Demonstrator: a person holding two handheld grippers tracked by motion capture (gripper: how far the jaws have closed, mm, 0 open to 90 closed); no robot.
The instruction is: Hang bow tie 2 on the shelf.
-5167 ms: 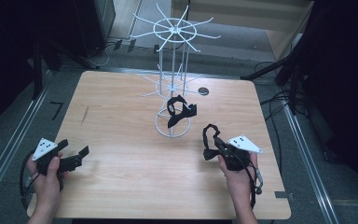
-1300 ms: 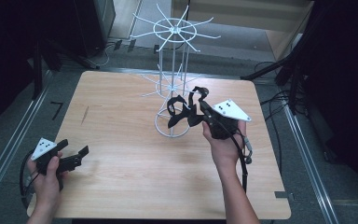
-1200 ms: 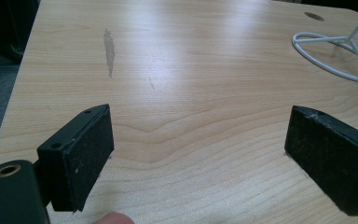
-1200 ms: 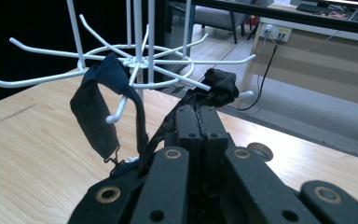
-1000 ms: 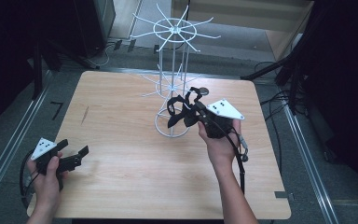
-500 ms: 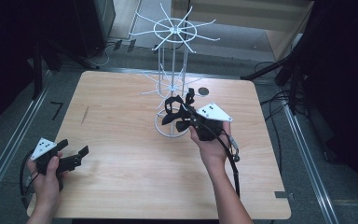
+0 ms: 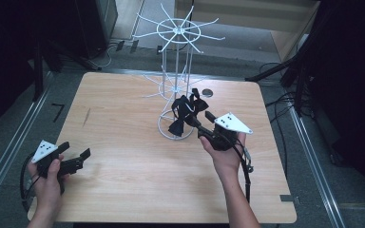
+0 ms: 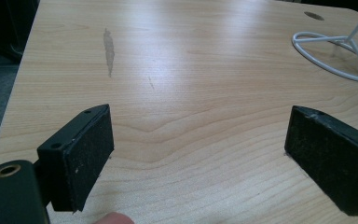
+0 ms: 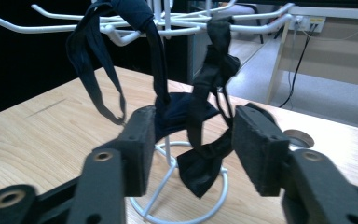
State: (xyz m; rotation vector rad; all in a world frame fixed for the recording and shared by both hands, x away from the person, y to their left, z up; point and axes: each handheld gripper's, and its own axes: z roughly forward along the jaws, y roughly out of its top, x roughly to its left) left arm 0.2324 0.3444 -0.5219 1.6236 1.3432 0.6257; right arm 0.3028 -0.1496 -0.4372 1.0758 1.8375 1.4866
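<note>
- Work in hand: hanging black bow ties on the white wire rack [image 7: 177, 102], which stands on the table [image 7: 123, 190] toward the middle of its far edge.
- First bow tie [image 9: 142, 60]: dark, hung by its strap over an arm of the rack's lower tier; its bow hangs lower, behind the left jaw. Counted as placed.
- Second bow tie [image 9: 205, 158]: black, its strap looped over a neighbouring arm of the same tier, the bow dangling above the rack's ring base. It hangs between the jaws; neither pad appears to press on it. Judged hung, or very nearly so.
- Right gripper [image 9: 189, 140]: at the rack, jaws have just been opening and stand partly apart around the second bow tie. Judged to be the release.
- Left gripper [image 8: 196, 156]: jaws wide apart, nothing between them, low over the table near its near left corner; in the high view it sits there in the hand [image 7: 47, 178].
- Remaining: draw the right gripper clear without snagging the strap. No further bow ties lie on the table.
</note>
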